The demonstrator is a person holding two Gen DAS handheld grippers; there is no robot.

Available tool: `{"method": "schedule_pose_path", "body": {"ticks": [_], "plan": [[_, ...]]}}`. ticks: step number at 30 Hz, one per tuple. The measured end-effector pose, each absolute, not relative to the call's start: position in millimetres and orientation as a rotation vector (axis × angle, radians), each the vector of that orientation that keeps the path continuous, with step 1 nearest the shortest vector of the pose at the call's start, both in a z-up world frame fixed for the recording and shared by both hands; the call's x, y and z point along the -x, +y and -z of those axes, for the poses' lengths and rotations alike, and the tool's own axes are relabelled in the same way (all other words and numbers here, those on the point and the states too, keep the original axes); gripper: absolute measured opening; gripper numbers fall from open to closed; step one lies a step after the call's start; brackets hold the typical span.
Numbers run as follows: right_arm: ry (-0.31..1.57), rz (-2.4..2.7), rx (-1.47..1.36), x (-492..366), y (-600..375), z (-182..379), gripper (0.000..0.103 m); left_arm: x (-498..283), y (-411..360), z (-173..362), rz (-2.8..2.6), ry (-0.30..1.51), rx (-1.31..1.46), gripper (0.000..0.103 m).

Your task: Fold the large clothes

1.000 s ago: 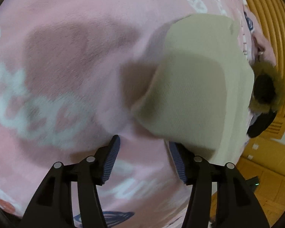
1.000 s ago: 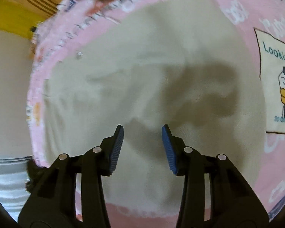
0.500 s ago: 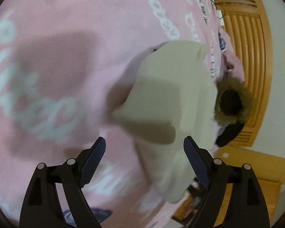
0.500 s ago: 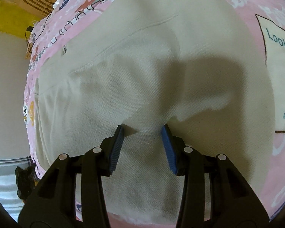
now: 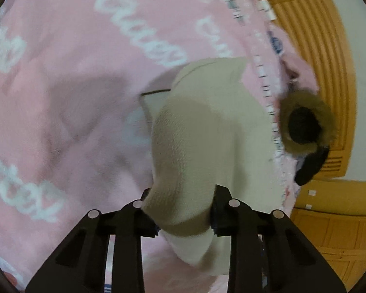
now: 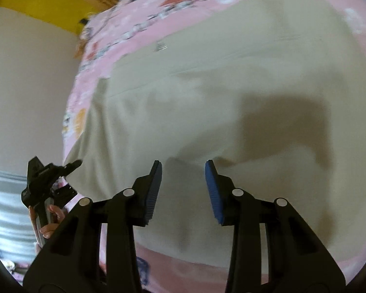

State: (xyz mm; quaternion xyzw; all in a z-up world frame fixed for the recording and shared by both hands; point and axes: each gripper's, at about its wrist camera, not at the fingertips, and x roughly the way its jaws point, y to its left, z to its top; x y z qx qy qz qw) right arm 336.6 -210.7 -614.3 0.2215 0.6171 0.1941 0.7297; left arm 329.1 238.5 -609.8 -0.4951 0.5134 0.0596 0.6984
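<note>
A large beige garment (image 6: 231, 102) lies spread on a pink printed blanket (image 5: 61, 97). In the left wrist view my left gripper (image 5: 180, 205) is shut on a thick folded edge of the beige garment (image 5: 195, 146), which bulges up between its fingers. In the right wrist view my right gripper (image 6: 183, 185) is open just above the flat cloth, holding nothing. The left gripper (image 6: 46, 178) shows there at the garment's left edge, with the person's fingers on its handle.
A fur-trimmed dark item (image 5: 305, 127) lies at the blanket's right edge. An orange wooden slatted headboard (image 5: 329, 61) stands beyond it. A pale wall (image 6: 24, 85) and striped fabric (image 6: 5, 207) are on the left of the right wrist view.
My left gripper, wide open half a second ago, has moved in and closed on the garment's folded edge. My right gripper stays open and has lifted slightly off the cloth.
</note>
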Motion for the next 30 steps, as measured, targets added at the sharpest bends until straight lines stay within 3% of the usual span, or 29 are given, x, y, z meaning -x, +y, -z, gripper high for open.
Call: {"method": "schedule_pose_path", "body": {"ticks": [5, 12, 25, 30], "plan": [[1.466, -0.292, -0.557, -339, -208, 653, 0.034, -347, 201, 554, -0.04, 1.091, 0.904, 0.025], [1.406, -0.223, -0.543, -326, -203, 656, 0.033, -379, 99, 487, 0.221, 1.057, 0.579, 0.025], [1.284, -0.12, -0.682, -285, -222, 661, 0.03, -373, -40, 467, 0.538, 1.06, 0.168, 0.025], [1.207, -0.038, -0.806, -254, -242, 653, 0.021, -362, -96, 466, 0.659, 1.064, 0.04, 0.025]]}}
